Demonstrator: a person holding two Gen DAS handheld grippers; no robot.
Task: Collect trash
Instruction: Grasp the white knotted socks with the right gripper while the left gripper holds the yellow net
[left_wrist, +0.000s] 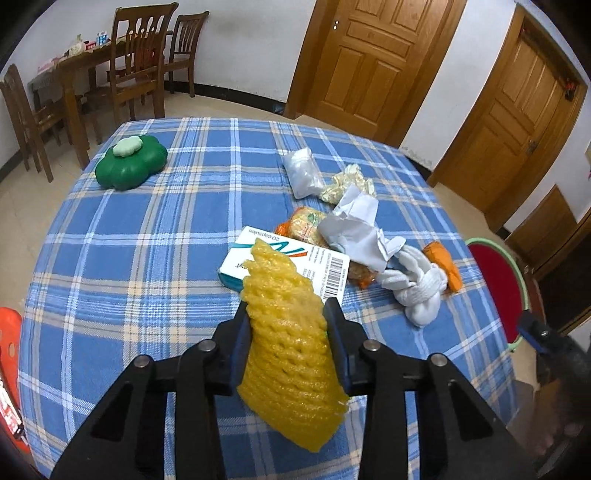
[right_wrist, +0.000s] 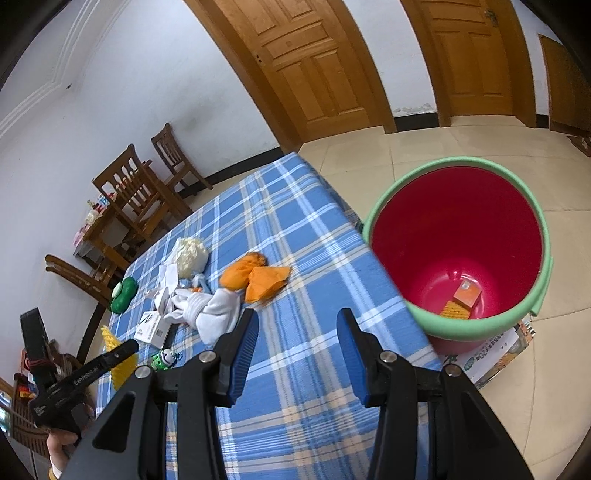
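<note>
My left gripper (left_wrist: 288, 308) is shut on a yellow foam net (left_wrist: 288, 332), held a little above the blue checked tablecloth (left_wrist: 147, 258). Just beyond it lies a heap of trash: a white medicine box (left_wrist: 325, 269), crumpled white paper (left_wrist: 354, 225), a white foam net (left_wrist: 417, 288), an orange wrapper (left_wrist: 443, 266) and a clear bag (left_wrist: 303, 171). My right gripper (right_wrist: 297, 314) stands open with nothing between its fingers, over the table's edge beside the red bin with a green rim (right_wrist: 443, 162). An orange box (right_wrist: 467, 295) and a yellow net piece (right_wrist: 456, 310) lie in the bin.
A green flower-shaped container (left_wrist: 129, 162) sits at the table's far left. The bin stands on the tiled floor (right_wrist: 424, 147) right of the table, on a flat printed carton (right_wrist: 495, 354). Wooden chairs (left_wrist: 136, 66) and a dining table are behind; two wooden doors (left_wrist: 369, 55) line the wall.
</note>
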